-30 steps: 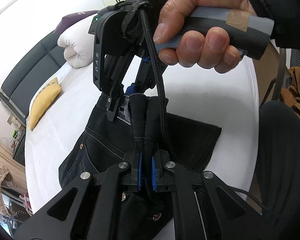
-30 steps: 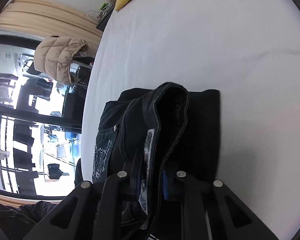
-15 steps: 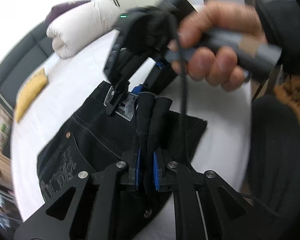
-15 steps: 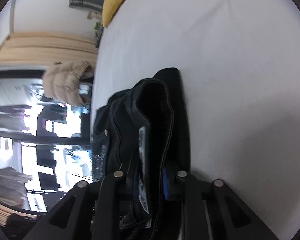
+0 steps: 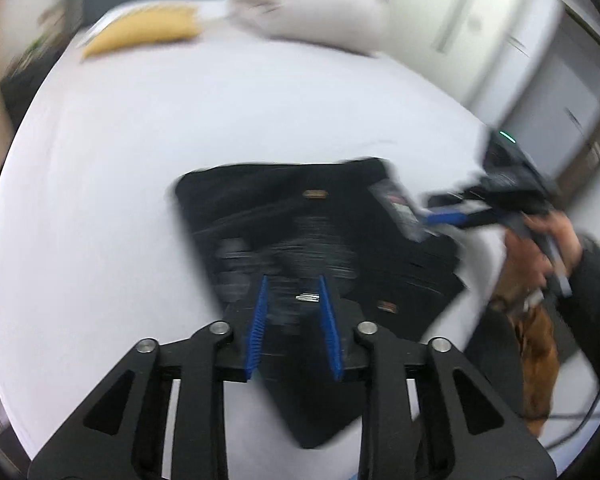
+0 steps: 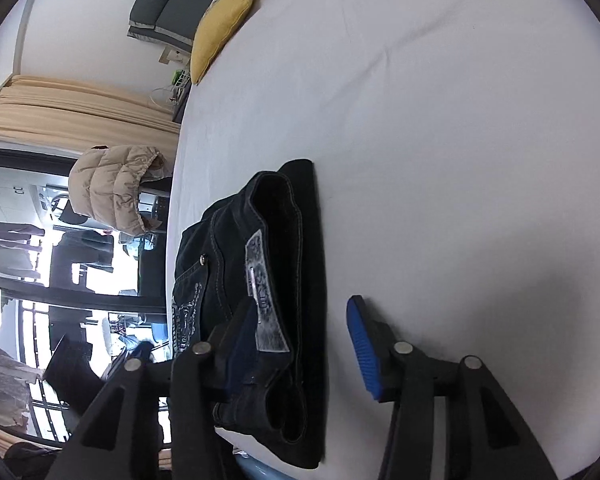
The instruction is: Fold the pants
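1 pair of black pants [image 5: 320,240] lies folded into a compact bundle on the white bed [image 5: 140,140], close to the bed's near edge; 2 grippers are in play, 1 per hand. The left gripper [image 5: 292,312] hangs above the bundle with its jaws parted to a moderate gap, blue pads showing on both sides and nothing between them but the dark cloth seen below; whether the tips touch the fabric cannot be told through the motion blur. The right gripper [image 6: 300,332] has its jaws spread wide; the waistband end of the pants [image 6: 260,280] lies in the gap, up against the left finger, while the right finger with its blue pad stands clear over bare sheet; nothing is clamped.

The left wrist view shows the whole bundle from above, with the right gripper [image 5: 452,216] at the bundle's right side and the person's right hand [image 5: 548,240] behind it; it also shows 1 white rolled duvet [image 5: 312,8] at the far end of the bed, and 1 yellow pillow [image 5: 140,32] beside it. The right wrist view shows the stacked layers edge-on, 1 grey label [image 6: 262,296] on the waistband, 1 metal rivet [image 6: 203,258] and pale embroidery on a pocket; beyond the bed's left edge it shows 1 beige puffer jacket [image 6: 112,184] and a bright window; the yellow pillow [image 6: 220,20] sits at the far left corner of the bed [image 6: 460,120].
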Action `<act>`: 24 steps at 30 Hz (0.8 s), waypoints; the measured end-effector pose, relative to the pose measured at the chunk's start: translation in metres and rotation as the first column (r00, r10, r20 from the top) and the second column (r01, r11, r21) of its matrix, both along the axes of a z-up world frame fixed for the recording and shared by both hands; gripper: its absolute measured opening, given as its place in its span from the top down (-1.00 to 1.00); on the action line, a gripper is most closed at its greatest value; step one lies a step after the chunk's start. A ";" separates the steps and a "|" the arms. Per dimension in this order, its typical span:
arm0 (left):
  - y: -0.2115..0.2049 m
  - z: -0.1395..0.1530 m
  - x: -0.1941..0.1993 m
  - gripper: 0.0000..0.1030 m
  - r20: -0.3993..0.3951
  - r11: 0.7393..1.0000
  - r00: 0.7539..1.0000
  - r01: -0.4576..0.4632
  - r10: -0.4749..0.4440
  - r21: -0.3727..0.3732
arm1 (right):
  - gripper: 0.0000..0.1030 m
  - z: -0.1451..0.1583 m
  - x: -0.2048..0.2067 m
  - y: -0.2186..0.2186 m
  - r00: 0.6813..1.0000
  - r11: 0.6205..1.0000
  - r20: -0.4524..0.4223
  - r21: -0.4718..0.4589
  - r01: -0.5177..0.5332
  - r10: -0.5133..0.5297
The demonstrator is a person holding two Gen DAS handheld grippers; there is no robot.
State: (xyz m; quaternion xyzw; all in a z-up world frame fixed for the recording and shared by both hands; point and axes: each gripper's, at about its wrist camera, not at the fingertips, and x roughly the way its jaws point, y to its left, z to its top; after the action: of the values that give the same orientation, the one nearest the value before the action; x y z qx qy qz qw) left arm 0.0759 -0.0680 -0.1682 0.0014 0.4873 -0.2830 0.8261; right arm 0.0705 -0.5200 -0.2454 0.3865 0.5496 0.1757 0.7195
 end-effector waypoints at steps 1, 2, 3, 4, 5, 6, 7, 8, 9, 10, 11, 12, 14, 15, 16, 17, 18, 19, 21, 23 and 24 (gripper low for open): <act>0.011 -0.007 0.012 0.18 -0.049 0.999 0.998 -0.034 0.033 -0.022 | -0.12 0.000 0.002 0.003 1.000 1.000 -0.008 0.004 -0.009 0.009; 0.016 -0.010 0.019 -0.05 -0.069 0.998 0.996 -0.056 0.054 -0.024 | -0.12 -0.001 0.006 0.006 1.000 1.000 -0.011 0.009 -0.020 0.020; 0.019 -0.014 0.023 -0.37 -0.079 0.996 0.993 -0.085 0.084 -0.010 | -0.12 -0.003 0.009 0.010 0.999 0.999 -0.016 0.016 -0.033 0.033; 0.021 -0.019 0.030 -0.40 -0.084 0.995 0.991 -0.100 0.100 0.000 | -0.12 -0.006 0.013 0.014 0.998 0.998 -0.024 0.027 -0.049 0.050; 0.023 -0.022 0.033 -0.40 -0.093 0.995 0.991 -0.100 0.100 0.002 | -0.12 -0.011 0.017 0.019 0.997 0.997 -0.038 0.039 -0.067 0.069; 0.026 -0.027 0.037 -0.41 -0.111 0.995 0.989 -0.102 0.103 0.009 | -0.13 -0.013 0.020 0.023 0.996 0.996 -0.046 0.038 -0.075 0.076; 0.023 -0.032 0.040 -0.42 -0.134 0.995 0.986 -0.097 0.099 0.027 | -0.15 -0.015 0.023 0.026 0.995 0.996 -0.049 0.034 -0.081 0.083; 0.018 -0.038 0.043 -0.42 -0.150 0.995 0.984 -0.086 0.092 0.044 | -0.16 -0.015 0.024 0.029 0.995 0.996 -0.049 0.032 -0.088 0.089; 0.016 -0.040 0.042 -0.42 -0.158 0.995 0.984 -0.082 0.089 0.050 | -0.16 -0.016 0.026 0.031 0.994 0.995 -0.050 0.029 -0.093 0.094; 0.012 -0.043 0.043 -0.42 -0.167 0.996 0.983 -0.073 0.081 0.055 | -0.16 -0.016 0.027 0.033 0.994 0.995 -0.051 0.025 -0.095 0.096; 0.007 -0.046 0.043 -0.42 -0.172 0.997 0.983 -0.061 0.070 0.054 | -0.17 -0.016 0.028 0.035 0.993 0.995 -0.054 0.018 -0.101 0.101; 0.002 -0.047 0.040 -0.42 -0.172 0.997 0.983 -0.055 0.063 0.054 | -0.17 -0.017 0.028 0.034 0.993 0.994 -0.054 0.014 -0.105 0.105; -0.005 -0.049 0.040 -0.42 -0.175 0.998 0.983 -0.038 0.048 0.057 | -0.17 -0.017 0.028 0.034 0.993 0.995 -0.053 0.015 -0.104 0.104; -0.008 -0.051 0.041 -0.42 -0.181 0.998 0.983 -0.031 0.040 0.053 | -0.17 -0.016 0.027 0.033 0.993 0.994 -0.052 0.015 -0.104 0.105; -0.010 -0.053 0.042 -0.43 -0.188 0.998 0.981 -0.027 0.036 0.051 | -0.17 -0.016 0.027 0.033 0.993 0.994 -0.049 0.011 -0.106 0.107; -0.013 -0.056 0.044 -0.43 -0.194 0.998 0.980 -0.027 0.038 0.056 | -0.17 -0.016 0.026 0.034 0.993 0.994 -0.046 0.002 -0.110 0.110; -0.014 -0.058 0.045 -0.43 -0.199 0.998 0.979 -0.031 0.042 0.061 | -0.17 -0.015 0.026 0.036 0.992 0.993 -0.044 -0.008 -0.117 0.116; -0.015 -0.060 0.048 -0.43 -0.207 0.998 0.977 -0.035 0.047 0.059 | -0.17 -0.013 0.026 0.038 0.992 0.992 -0.043 -0.017 -0.123 0.122; -0.019 -0.065 0.051 -0.43 -0.218 0.998 0.975 -0.040 0.051 0.055 | -0.17 -0.012 0.026 0.039 0.990 0.990 -0.039 -0.033 -0.137 0.135; -0.019 -0.068 0.053 -0.43 -0.228 0.998 0.972 -0.044 0.054 0.049 | -0.17 -0.012 0.026 0.039 0.989 0.989 -0.039 -0.044 -0.144 0.142; -0.021 -0.070 0.054 -0.43 -0.234 0.998 0.971 -0.045 0.055 0.048 | -0.14 -0.011 0.026 0.040 0.989 0.988 -0.038 -0.054 -0.147 0.145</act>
State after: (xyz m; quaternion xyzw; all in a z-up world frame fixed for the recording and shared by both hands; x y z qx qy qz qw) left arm 0.1303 -0.0886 -0.2381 -0.0269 0.5874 -0.2497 0.7693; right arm 0.0966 -0.4803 -0.2566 0.3278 0.5933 0.2057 0.7059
